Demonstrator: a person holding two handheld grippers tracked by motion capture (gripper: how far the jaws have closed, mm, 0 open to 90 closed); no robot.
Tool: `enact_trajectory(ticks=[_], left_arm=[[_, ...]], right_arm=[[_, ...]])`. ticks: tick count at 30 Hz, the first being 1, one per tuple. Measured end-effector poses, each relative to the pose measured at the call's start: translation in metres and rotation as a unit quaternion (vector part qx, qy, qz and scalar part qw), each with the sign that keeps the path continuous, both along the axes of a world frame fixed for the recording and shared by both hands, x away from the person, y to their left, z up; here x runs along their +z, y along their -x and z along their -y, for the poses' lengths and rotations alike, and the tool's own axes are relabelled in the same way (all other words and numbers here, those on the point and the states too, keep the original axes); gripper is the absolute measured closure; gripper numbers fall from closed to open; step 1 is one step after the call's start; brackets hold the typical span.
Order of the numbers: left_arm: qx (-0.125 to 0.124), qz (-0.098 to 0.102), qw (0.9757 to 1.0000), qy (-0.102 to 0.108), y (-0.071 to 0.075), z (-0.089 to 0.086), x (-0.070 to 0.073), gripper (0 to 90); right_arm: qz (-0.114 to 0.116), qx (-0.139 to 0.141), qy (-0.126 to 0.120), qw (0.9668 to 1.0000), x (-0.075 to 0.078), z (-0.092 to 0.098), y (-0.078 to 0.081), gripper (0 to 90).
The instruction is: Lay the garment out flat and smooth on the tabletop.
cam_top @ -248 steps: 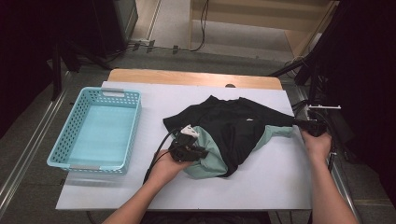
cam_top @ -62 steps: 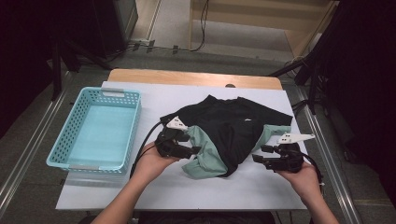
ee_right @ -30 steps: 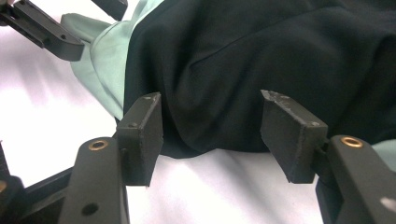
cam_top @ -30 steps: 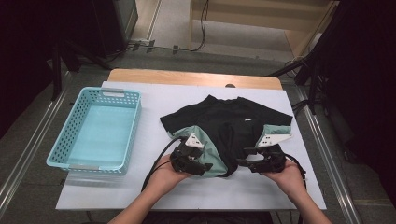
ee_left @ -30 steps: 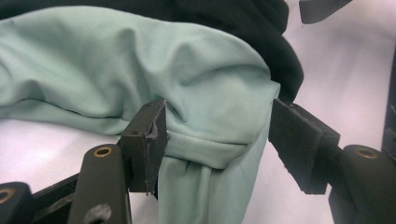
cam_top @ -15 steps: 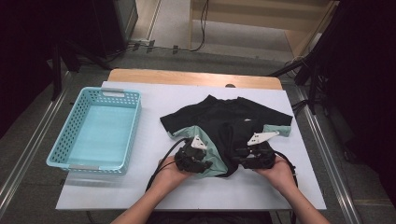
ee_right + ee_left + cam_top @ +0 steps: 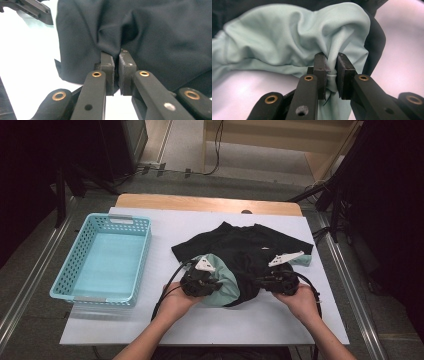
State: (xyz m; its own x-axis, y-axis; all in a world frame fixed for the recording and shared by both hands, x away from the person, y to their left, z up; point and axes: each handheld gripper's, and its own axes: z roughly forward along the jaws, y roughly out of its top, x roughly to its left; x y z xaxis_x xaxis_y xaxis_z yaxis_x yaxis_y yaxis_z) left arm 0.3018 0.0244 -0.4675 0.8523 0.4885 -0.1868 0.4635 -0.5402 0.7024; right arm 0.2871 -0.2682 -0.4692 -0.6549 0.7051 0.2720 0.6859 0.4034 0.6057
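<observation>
A crumpled black shirt [image 7: 250,250] with mint-green lining lies on the white tabletop [image 7: 215,330]; left tool [image 7: 331,72] pinches the mint fabric, right tool [image 7: 117,72] pinches black fabric, jaws just closing.

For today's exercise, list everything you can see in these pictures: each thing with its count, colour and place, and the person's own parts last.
Shirt: one, black with a pale green inside, crumpled on the right half of the table.
Basket: one, light blue, on the left of the table, nothing in it.
Table: one, white top with a wooden far edge.
Left claw: one, black; its jaws have just been closing and now pinch a fold of the pale green cloth.
Right claw: one, black; its jaws have just been closing and now pinch a fold of the black cloth.
Hands: two, left hand and right hand, at the near edge.
</observation>
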Motion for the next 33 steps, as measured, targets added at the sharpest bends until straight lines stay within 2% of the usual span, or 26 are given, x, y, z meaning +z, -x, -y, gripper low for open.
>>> enact_trajectory(ticks=[8, 13, 15, 19, 21, 26, 30, 33], left_arm=[[0.016, 0.007, 0.9986, 0.049, -0.001, -0.015, 0.023, 81.2], [0.021, 0.016, 0.9982, 0.054, -0.001, -0.020, 0.028, 80.8], [0.023, 0.012, 0.9981, 0.056, -0.003, -0.021, 0.029, 80.9], [0.033, 0.017, 0.9976, 0.059, -0.005, -0.021, 0.030, 81.0], [0.038, 0.018, 0.9970, 0.065, -0.007, -0.021, 0.031, 81.0], [0.048, 0.011, 0.9972, 0.056, -0.015, -0.022, 0.024, 80.9], [0.053, 0.014, 0.9978, 0.038, -0.018, -0.022, 0.018, 79.6], [0.059, 0.007, 0.9976, 0.036, -0.020, -0.024, 0.013, 77.7]], right_arm=[[0.042, -0.011, -0.023, 0.9988, 0.029, 0.004, 0.010, 82.8], [0.053, -0.023, -0.043, 0.9974, 0.038, 0.007, 0.009, 83.1], [0.055, -0.027, -0.042, 0.9972, 0.040, 0.007, 0.007, 83.2], [0.066, -0.033, -0.038, 0.9966, 0.044, 0.005, -0.001, 83.5], [0.068, -0.038, -0.044, 0.9960, 0.046, 0.005, -0.005, 83.5], [0.069, -0.044, -0.042, 0.9957, 0.044, 0.003, -0.018, 83.5], [0.060, -0.046, -0.037, 0.9964, 0.037, -0.002, -0.031, 83.5], [0.052, -0.049, -0.030, 0.9970, 0.030, -0.005, -0.040, 83.5]])
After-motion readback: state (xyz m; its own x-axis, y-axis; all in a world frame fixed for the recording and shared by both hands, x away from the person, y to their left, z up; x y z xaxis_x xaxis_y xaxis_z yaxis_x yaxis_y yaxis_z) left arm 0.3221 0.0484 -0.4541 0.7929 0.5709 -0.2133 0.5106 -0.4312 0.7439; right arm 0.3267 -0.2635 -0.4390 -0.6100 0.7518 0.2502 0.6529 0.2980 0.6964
